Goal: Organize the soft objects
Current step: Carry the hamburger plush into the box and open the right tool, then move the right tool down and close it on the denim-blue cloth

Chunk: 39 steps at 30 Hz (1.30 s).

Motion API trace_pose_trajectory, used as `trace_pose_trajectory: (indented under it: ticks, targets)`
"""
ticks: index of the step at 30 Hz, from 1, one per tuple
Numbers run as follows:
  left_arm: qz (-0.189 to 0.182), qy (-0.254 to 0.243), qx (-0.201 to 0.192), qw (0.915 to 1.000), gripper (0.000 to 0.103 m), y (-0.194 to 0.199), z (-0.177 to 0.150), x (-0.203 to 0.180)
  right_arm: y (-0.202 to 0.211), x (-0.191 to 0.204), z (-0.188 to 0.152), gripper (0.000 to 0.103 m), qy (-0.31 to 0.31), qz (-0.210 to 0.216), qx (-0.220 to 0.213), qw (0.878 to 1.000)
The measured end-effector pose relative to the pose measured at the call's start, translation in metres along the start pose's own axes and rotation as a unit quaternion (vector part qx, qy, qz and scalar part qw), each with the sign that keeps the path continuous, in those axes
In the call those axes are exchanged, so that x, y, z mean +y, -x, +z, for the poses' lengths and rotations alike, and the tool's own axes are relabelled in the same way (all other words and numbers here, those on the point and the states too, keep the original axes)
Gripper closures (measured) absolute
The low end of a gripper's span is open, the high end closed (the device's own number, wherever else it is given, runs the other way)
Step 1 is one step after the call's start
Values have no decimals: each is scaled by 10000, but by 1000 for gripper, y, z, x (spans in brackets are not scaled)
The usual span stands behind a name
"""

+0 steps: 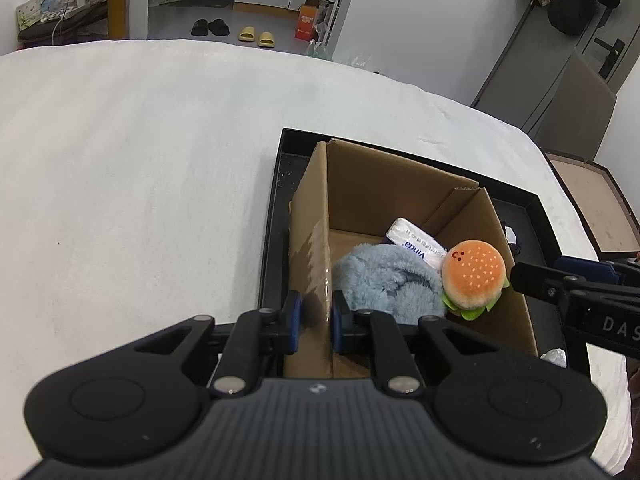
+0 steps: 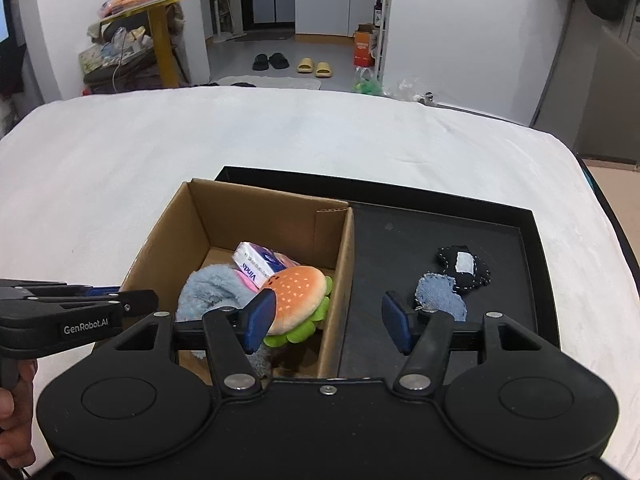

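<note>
Left wrist view: left tool (image 1: pixel 316 316) is clamping the cardboard box (image 1: pixel 312 216) wall, prob. steadying it. Right tool (image 2: pixel 328 320) is standing open w/ nothing gripped; burger plush (image 2: pixel 298 294) is lying in the box on the blue fluffy toy (image 2: pixel 208 292), beside the tissue pack (image 2: pixel 256 262).

Orange burger plush (image 2: pixel 298 300) with green frill, pale blue fluffy toy (image 1: pixel 390 284), brown cardboard box (image 2: pixel 264 216), black tray (image 2: pixel 532 240)

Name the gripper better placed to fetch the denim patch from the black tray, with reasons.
Right. The right gripper is open, and one finger hangs just beside the denim patch in the black tray. The left gripper is shut on the cardboard box wall.
</note>
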State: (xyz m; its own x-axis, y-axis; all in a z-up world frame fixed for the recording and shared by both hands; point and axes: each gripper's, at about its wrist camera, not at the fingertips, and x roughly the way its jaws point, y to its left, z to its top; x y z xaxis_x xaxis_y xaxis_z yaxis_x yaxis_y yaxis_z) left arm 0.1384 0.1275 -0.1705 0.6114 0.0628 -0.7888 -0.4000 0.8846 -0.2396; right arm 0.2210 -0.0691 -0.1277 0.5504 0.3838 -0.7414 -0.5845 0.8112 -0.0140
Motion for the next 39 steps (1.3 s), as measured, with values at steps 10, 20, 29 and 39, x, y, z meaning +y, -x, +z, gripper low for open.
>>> trace_pose_trajectory:
  ticks: [10, 20, 29, 39]
  targets:
    - [170, -151, 35, 9997, 86, 0, 4, -12, -1, -15, -9, 50, -184, -15, -5, 9998]
    - [395, -302, 151, 9987, 45, -3, 7, -24, -2, -60, -29, 41, -731, -168, 28, 9972]
    - [691, -506, 93, 9963, 30, -7, 9, -42, -6, -90, -40, 20, -1028, -202, -60, 9945]
    - [935, -558, 127, 9940, 24, -13, 13, -54, -19, -130, -36, 16, -1490, -39, -13, 9888]
